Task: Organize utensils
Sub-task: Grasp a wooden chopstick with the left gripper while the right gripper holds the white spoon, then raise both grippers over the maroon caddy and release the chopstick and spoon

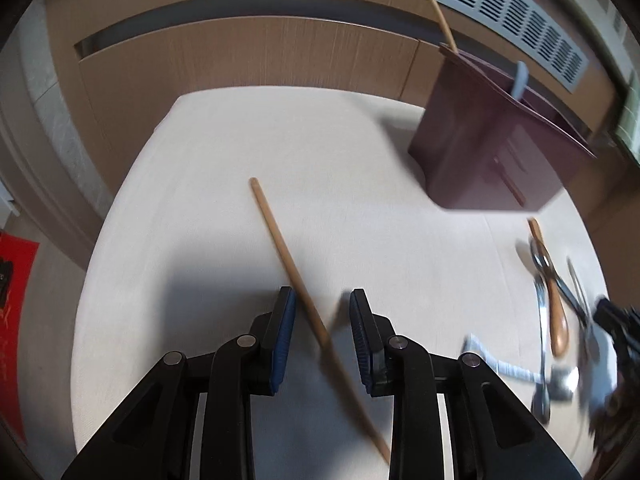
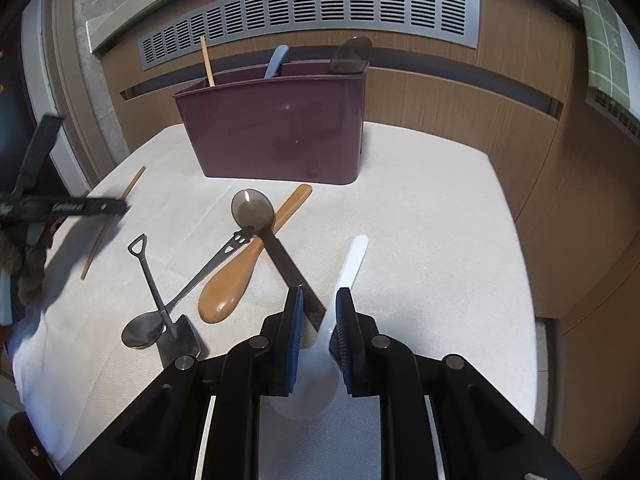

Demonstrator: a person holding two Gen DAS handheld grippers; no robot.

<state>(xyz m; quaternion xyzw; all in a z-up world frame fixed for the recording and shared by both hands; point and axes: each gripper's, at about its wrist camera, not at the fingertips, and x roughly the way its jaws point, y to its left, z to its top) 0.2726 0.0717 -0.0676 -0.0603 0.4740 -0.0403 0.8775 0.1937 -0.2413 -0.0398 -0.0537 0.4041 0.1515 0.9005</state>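
A wooden chopstick lies on the white table and runs between the fingers of my left gripper, which is open around it. My right gripper is open around a white plastic spoon lying on the table, its bowl under the jaws. The maroon utensil holder stands at the back, holding a chopstick, a light blue handle and a dark spoon. The holder also shows in the left wrist view.
Loose on the table left of my right gripper: a smoky translucent spoon, a wooden spoon, a metal spoon and a small shovel-shaped spoon. The other chopstick lies at the left edge. A wooden cabinet with vent grille stands behind.
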